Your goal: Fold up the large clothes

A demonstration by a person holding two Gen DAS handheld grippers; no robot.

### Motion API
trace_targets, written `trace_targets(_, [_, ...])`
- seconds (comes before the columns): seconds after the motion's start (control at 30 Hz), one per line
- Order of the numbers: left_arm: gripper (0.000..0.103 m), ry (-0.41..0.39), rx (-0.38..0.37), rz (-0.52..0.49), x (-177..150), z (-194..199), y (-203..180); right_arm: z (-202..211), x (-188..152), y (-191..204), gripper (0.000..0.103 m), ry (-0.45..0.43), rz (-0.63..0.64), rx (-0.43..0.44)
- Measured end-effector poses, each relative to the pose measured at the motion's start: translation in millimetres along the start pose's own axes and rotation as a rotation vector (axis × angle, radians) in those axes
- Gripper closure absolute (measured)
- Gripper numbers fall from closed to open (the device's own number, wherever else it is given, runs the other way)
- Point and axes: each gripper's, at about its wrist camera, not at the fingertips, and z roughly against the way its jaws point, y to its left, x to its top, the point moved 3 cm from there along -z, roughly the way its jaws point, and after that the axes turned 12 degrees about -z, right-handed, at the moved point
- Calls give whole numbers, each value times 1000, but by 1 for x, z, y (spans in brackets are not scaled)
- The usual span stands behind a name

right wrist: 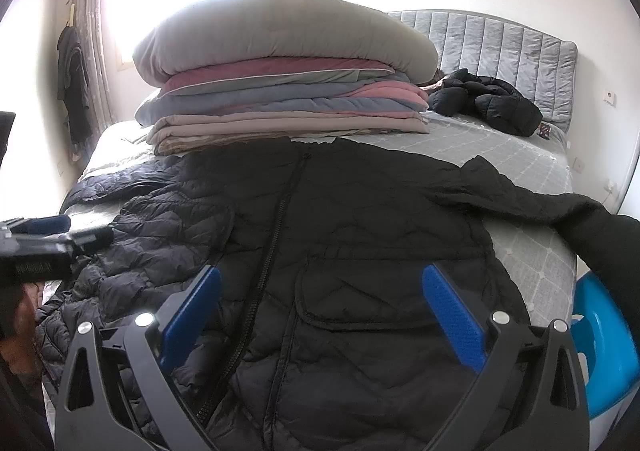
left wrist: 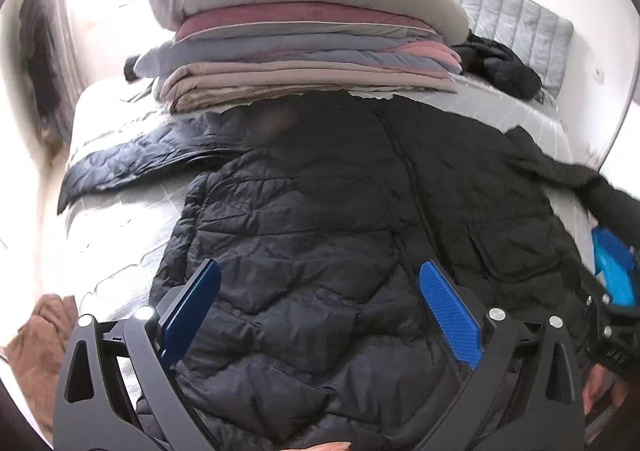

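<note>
The bed [right wrist: 500, 155] fills most of both views, its grey quilted cover bare along the right side and toward the padded headboard [right wrist: 500, 47] at the far end. A tall stack of folded blankets [right wrist: 280, 91] sits across the middle of the bed, its front edge touching the collar of the black puffer jacket [right wrist: 360, 251]. That jacket lies flat and front-up on the near half of the bed, zipper running toward me, one sleeve stretched out to the right edge and hanging over it, the other reaching toward the left edge. The jacket's left front panel is folded in over itself. A second dark jacket [right wrist: 488, 103] is bunched up near the headboard, well apart from the first.

My left claw [left wrist: 320, 299] hovers over the lower left part of the jacket, jaws spread wide, nothing between them. My right claw [right wrist: 322, 295] is above the jacket's pocket area, jaws likewise wide apart and empty. From the right view my left claw shows at the left edge of the bed, just over the folded panel. Open bed cover remains to the right of the jacket's body.
</note>
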Motion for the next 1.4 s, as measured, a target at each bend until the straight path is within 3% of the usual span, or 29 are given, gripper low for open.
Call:
trace_targets(0.27, [7, 10, -7, 75, 5, 4, 38, -22, 2, 5, 6, 86, 6, 26])
trace_targets(0.47, [7, 39, 3, 151, 4, 0, 66, -86, 22, 36, 6, 203, 80, 55])
trace_targets(0.63, [7, 53, 45, 190, 1, -2, 88, -171, 45, 79, 6, 226, 314, -143])
trace_targets(0.83, [7, 54, 55, 234, -1, -2, 113, -254, 49, 99, 6, 357, 370, -237])
trace_targets(0.97, [7, 58, 48, 273, -1, -4, 125, -257, 37, 114, 6, 445, 340, -63])
trace_targets(1.13, [7, 59, 26, 323, -3, -5, 133, -205, 16, 135, 6, 476, 376, 233])
trace_targets(1.23, [7, 61, 24, 340, -7, -5, 135, -169, 0, 131, 6, 467, 397, 303])
trace_targets(1.4, [7, 64, 5, 327, -7, -6, 123, -127, -33, 109, 6, 474, 425, 298])
